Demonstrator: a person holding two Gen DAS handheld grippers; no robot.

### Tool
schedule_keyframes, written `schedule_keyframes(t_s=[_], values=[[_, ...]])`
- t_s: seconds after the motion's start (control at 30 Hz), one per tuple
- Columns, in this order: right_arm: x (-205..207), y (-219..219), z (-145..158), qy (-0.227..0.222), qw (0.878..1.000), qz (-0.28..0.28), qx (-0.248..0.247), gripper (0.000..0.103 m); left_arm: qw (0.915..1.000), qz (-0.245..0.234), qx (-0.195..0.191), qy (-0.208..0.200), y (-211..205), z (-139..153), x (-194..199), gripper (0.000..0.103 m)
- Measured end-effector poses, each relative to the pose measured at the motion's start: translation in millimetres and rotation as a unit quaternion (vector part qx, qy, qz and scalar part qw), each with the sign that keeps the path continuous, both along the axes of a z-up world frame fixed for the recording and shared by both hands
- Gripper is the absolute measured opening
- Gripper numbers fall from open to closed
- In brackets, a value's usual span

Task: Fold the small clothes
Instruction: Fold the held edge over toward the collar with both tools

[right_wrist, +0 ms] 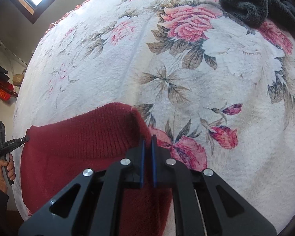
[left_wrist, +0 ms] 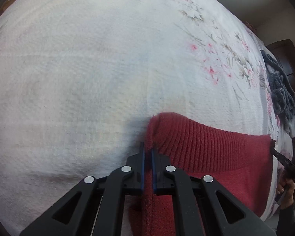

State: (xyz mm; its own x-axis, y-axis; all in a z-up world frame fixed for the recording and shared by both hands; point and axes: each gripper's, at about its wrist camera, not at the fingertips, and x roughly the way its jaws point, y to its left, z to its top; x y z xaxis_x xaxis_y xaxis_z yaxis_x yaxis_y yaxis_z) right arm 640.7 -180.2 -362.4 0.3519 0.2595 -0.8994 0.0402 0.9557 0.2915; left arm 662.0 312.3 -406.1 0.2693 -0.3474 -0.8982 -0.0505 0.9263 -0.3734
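Red knit garment (left_wrist: 202,147) is held stretched between both tools over the floral bedspread (left_wrist: 88,68), long axis running left–right. Left hand-held gripper (left_wrist: 148,151) is clamped narrow on its left corner, right hand-held gripper (right_wrist: 148,143) narrow on the right corner; neither is nearer. Only the right wrist view shows the dark grey fleece pile (right_wrist: 249,4) close, ahead and right.

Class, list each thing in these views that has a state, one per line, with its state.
Red knit garment: held at both corners, partly folded.
Left gripper: shut on garment.
Right gripper: shut on garment.
Grey towel: crumpled.
Floral bedspread: spread flat.
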Motion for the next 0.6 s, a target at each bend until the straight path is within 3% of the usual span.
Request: schedule_keyframes(t_s=[0.1,0.17,0.2,0.3,0.33,0.4,0.47,0.5,0.6], values=[[2.7,-2.8,-19.1,0.022,1.000,-0.004,0.012,0.008,1.0000,0.009,0.000,-0.002,2.4,3.2,-2.8,0.012],[-3.3,-10.9,-9.1,0.008,0.999,-0.023,0.029,0.017,0.9974,0.034,0.054,-0.035,5.4,30.4,-15.0,0.013],[-11.3,-16.5,3.5,-0.014,0.999,-0.036,0.038,0.020,0.9963,0.032,0.048,-0.063,4.3,46.6,-25.0,0.013],[-34.5,-23.5,23.8,-0.046,0.994,-0.035,0.092,0.020,0.9948,-0.037,-0.045,-0.084,-16.9,66.8,-47.9,0.014],[-41.3,-22.0,23.1,-0.043,0.992,-0.026,0.113,0.020,0.9933,-0.059,-0.064,-0.076,-26.5,62.9,-52.0,0.014],[-48.8,-12.7,10.8,-0.019,0.990,-0.005,0.137,0.020,0.9944,-0.073,-0.054,-0.053,-38.1,45.9,-54.1,0.016],[-51.1,-4.1,-8.8,0.009,0.993,0.000,0.119,0.015,0.9981,-0.056,-0.002,-0.024,-35.5,18.3,-51.2,0.016],[-50.7,-5.3,-20.3,0.023,0.994,-0.006,0.110,0.003,0.9987,-0.046,0.009,-0.018,-29.9,8.3,-51.2,0.003],[-53.1,-17.3,-23.3,0.027,0.990,-0.039,0.132,0.000,0.9995,-0.025,-0.003,-0.021,-16.9,13.9,-56.9,0.002]])
